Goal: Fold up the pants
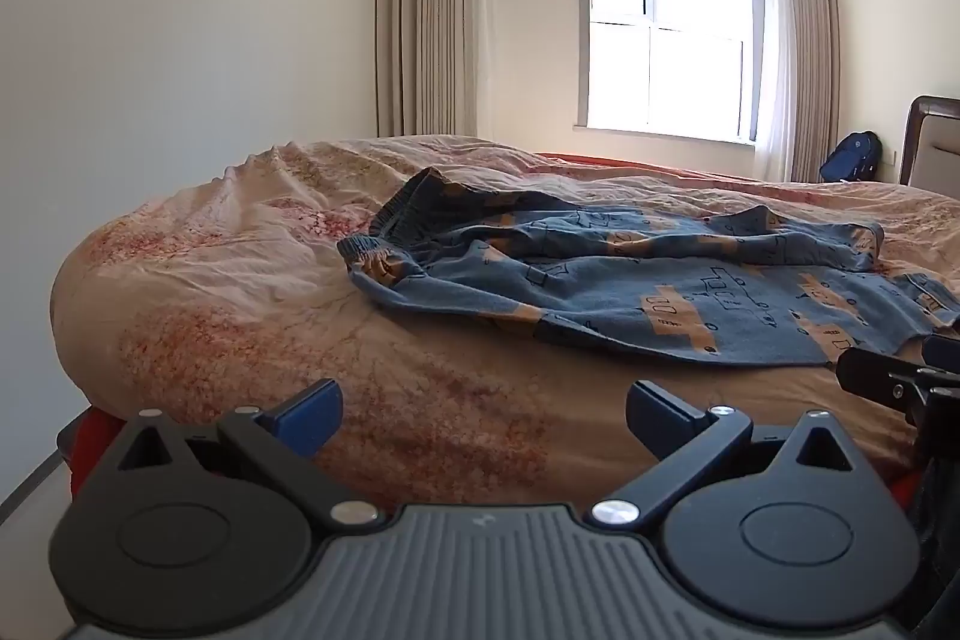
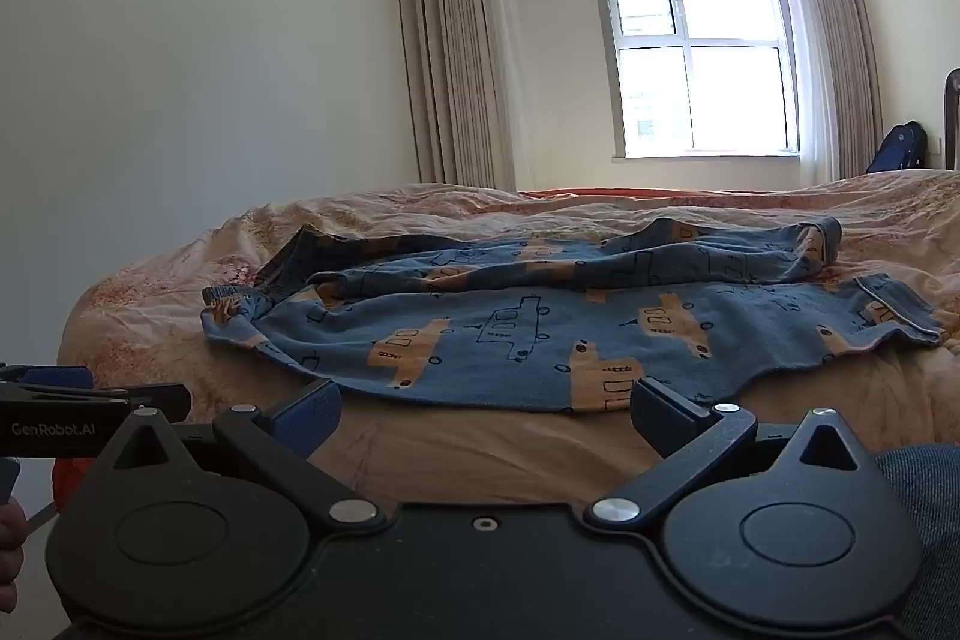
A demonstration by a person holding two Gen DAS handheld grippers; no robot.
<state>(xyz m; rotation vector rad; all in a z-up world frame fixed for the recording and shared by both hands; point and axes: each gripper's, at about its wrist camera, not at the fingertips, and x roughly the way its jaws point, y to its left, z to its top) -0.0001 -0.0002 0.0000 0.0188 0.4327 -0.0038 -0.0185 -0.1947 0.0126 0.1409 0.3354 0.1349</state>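
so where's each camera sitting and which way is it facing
Left wrist: on the left gripper, low at the bed's near edge, facing across the pants toward the window; its open fingers and the right gripper's tip at the right edge show.
Right wrist: on the right gripper, same heading, centred on the pants; open fingers, the left gripper and a bit of hand at the left edge show.
Shared: pants, bedspread, window, curtains, blue backpack.

Pants (image 2: pixel 540 334) on bed (image 2: pixel 150 304), waistband left; window (image 2: pixel 702 64) behind; backpack (image 2: pixel 900 148) far right.
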